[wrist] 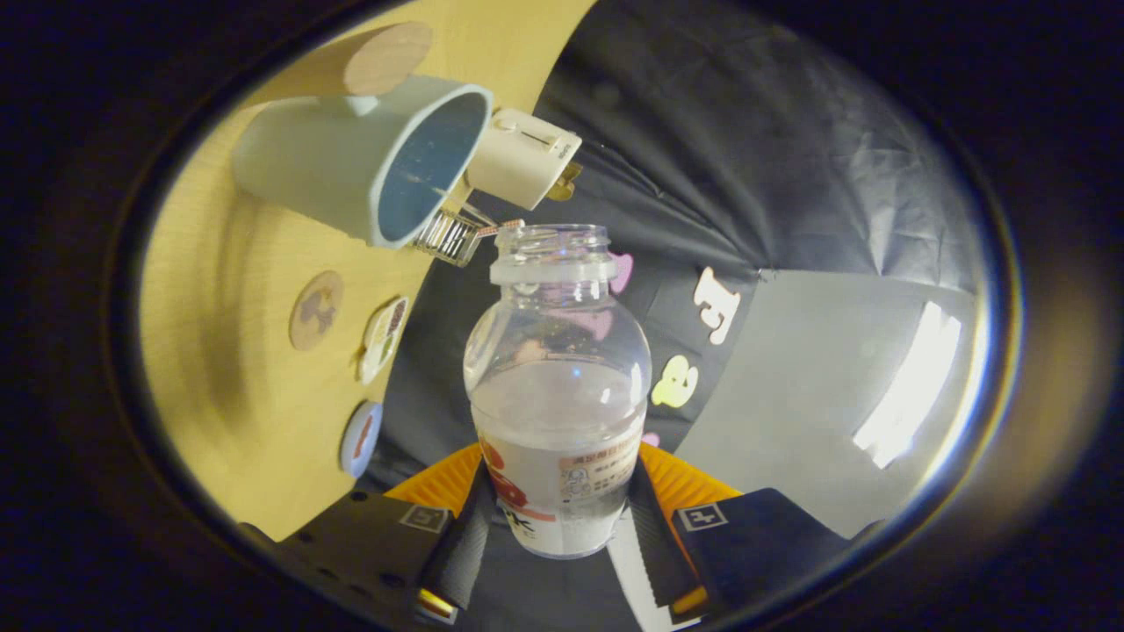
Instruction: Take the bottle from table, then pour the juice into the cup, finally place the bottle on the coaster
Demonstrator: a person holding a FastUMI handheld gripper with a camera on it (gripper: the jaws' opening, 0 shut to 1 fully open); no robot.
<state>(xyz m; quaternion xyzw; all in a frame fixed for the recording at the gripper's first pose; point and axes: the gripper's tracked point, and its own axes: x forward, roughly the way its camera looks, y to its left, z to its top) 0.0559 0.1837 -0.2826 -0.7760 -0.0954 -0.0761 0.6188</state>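
I have the bottle (558, 386) clamped between the two fingers of the gripper (556, 518), both pressing on its labelled lower body, and it is lifted clear of the table (237, 412) with the whole view rolled over, so the wooden top stands up on my left. The bottle's cap is off and its open mouth points toward the cup (364, 158), which sits just beyond and to the left of the neck, its blue inside facing me. The cloudy juice fills roughly the lower half and sits well short of the neck, so I judge the pour has not started. A white block (522, 158) sits just right of the cup's rim, and a small clear ribbed piece (452, 235) lies between cup and bottle mouth — I want to keep the neck away from both. To do this well I would bring the mouth over the cup's opening first, then tip slowly, since the wide neck could let the liquid gush. Several round coasters (316, 309) lie in a row on the table nearer to me than the cup — one of them is where the bottle goes afterwards, though I cannot tell which is meant.
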